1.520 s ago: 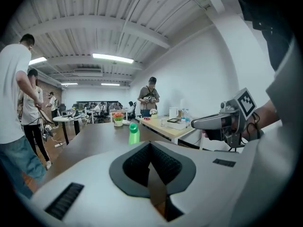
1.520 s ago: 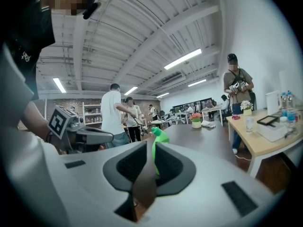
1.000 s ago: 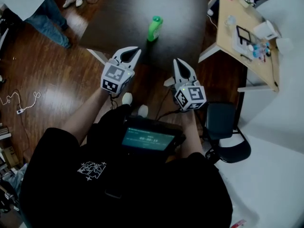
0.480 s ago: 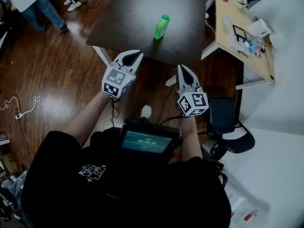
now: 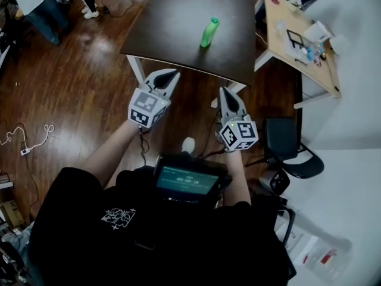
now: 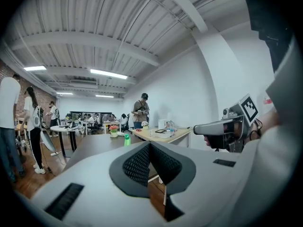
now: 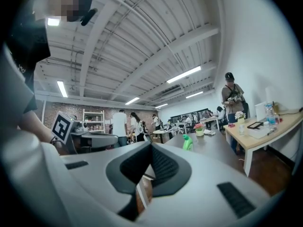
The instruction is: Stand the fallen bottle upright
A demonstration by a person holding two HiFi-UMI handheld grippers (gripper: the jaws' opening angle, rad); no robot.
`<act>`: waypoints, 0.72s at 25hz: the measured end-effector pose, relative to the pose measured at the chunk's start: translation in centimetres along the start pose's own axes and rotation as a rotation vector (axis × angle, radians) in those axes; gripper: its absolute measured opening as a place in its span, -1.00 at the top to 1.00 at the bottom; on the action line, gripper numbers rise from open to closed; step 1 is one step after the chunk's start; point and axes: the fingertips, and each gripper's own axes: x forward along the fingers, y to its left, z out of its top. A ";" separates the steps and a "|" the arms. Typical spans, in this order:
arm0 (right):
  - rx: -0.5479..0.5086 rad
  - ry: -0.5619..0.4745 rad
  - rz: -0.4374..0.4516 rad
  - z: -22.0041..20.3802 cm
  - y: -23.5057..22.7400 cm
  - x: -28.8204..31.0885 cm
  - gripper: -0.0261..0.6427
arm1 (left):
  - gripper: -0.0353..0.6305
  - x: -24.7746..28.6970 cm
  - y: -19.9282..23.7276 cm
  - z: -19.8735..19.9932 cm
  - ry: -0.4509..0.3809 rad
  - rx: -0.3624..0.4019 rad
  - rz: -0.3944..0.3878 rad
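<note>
Fingers [image 5: 161, 80] of left gripper [image 5: 169, 74] & right gripper [image 5: 227, 92] pressed together, empty, well short of green bottle [image 5: 209, 32] on dark counter [image 5: 172, 22] at top; approach step, next likely reach fwd + open.

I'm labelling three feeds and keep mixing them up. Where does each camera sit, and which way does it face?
Head view: on the person's head, looking steeply down on both forearms, left gripper, right gripper, dark table.
Left gripper view: rides that gripper, looks along its shut jaws toward the table; right gripper at right.
Right gripper view: same, mirrored; left gripper at left.
Shared: all show the green bottle.
</note>
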 end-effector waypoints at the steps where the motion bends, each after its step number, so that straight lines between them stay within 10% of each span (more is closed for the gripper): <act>1: 0.000 0.001 -0.001 0.0 0.2 -0.1 0.89 | 0.89 -0.3 -0.1 0.0 -0.004 0.002 0.000; 18: -0.044 0.045 0.063 -0.4 0.8 -2.3 0.89 | 0.89 -0.9 -2.7 0.7 -0.030 -0.008 0.022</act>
